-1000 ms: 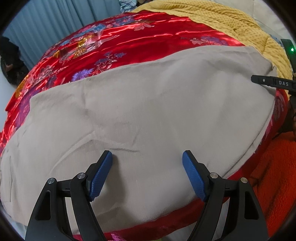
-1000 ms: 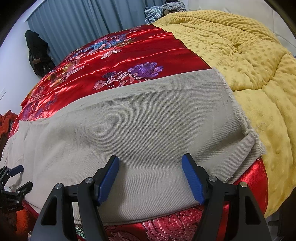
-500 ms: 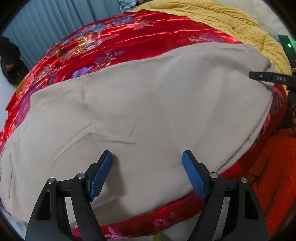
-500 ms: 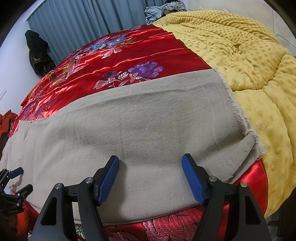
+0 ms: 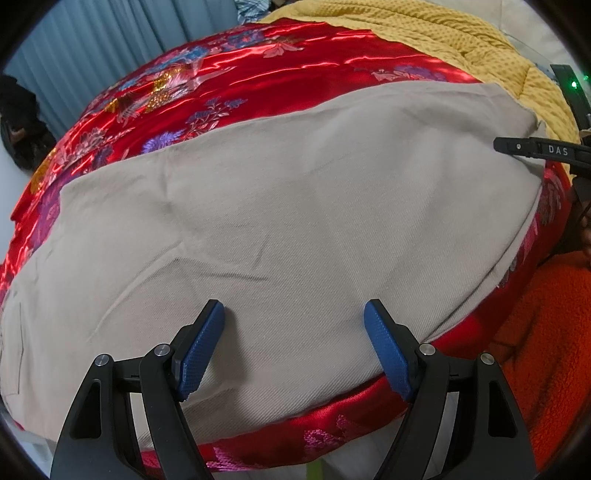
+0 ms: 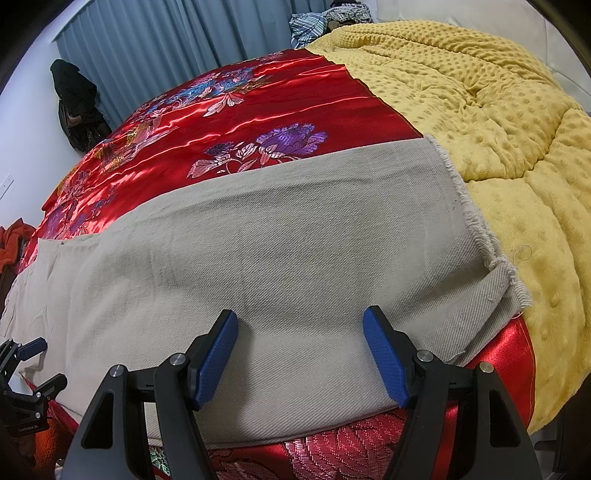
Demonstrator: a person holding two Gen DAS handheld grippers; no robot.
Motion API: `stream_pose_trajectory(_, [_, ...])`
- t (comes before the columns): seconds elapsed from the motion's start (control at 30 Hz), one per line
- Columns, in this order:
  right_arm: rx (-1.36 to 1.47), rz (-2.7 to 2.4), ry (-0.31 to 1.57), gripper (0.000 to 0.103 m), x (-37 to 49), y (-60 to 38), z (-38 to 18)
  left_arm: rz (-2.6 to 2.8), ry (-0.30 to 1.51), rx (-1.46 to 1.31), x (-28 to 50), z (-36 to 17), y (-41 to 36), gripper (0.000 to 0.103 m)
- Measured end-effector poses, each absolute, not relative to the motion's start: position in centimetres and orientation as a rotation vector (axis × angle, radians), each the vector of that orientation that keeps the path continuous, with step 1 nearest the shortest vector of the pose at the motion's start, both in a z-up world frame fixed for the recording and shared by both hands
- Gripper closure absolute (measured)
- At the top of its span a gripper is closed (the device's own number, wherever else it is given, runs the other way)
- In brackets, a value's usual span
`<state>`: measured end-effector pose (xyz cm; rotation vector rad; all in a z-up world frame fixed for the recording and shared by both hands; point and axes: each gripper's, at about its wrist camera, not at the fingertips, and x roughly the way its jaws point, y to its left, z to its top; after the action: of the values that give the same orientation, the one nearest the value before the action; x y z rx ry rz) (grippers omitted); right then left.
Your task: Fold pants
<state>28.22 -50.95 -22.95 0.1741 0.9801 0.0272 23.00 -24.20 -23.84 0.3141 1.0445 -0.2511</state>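
Note:
Beige pants (image 5: 295,206) lie flat and lengthwise along the near edge of a bed, on a red satin cover (image 5: 258,62). My left gripper (image 5: 294,312) is open and empty above the waist-side half. My right gripper (image 6: 300,321) is open and empty above the leg half (image 6: 277,243); the frayed hem (image 6: 480,236) lies to its right, with a lower hem corner (image 6: 506,288) sticking out. The right gripper shows at the right edge of the left wrist view (image 5: 535,149); the left one shows at the lower left of the right wrist view (image 6: 33,365).
A yellow dotted blanket (image 6: 498,122) covers the bed's right side. Blue-grey curtains (image 6: 166,48) hang behind. A dark bundle (image 6: 77,107) hangs by the wall at left. Orange fleece (image 5: 546,332) is at the bed's near right. Crumpled clothes (image 6: 325,18) lie at the far end.
The left gripper has drawn back a little toward the bed's near edge; more of the red cover shows under the pants. The right gripper has barely moved. Both stay open.

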Motion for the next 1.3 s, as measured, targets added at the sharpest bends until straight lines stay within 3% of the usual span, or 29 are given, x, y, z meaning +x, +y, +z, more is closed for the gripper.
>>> stream_pose_trajectory(0.4, [0.175, 0.028, 0.98, 0.032, 28.2, -50.9, -23.0, -0.265, 1.049, 0.318, 22.5, -23.4, -24.1, 0.024])
stream_pose_trajectory(0.7, [0.181, 0.029, 0.975, 0.032, 28.1, -50.9, -22.9, -0.369, 1.013, 0.347, 19.9, -20.0, -23.3, 0.027])
stream_pose_trajectory(0.87, [0.225, 0.045, 0.961, 0.033, 27.9, -51.5, -22.7, -0.299, 1.014, 0.275, 22.7, -20.1, -22.3, 0.027])
stream_pose_trajectory(1.13, [0.586, -0.036, 0.786, 0.036, 22.3, -59.3, -16.9, -0.301, 1.005, 0.394, 21.6, -23.7, -24.5, 0.031])
stream_pose_trajectory(1.3, [0.91, 0.0, 0.812, 0.035, 18.4, -62.9, -17.9, -0.301, 1.019, 0.34, 22.0, -23.8, -23.8, 0.027])
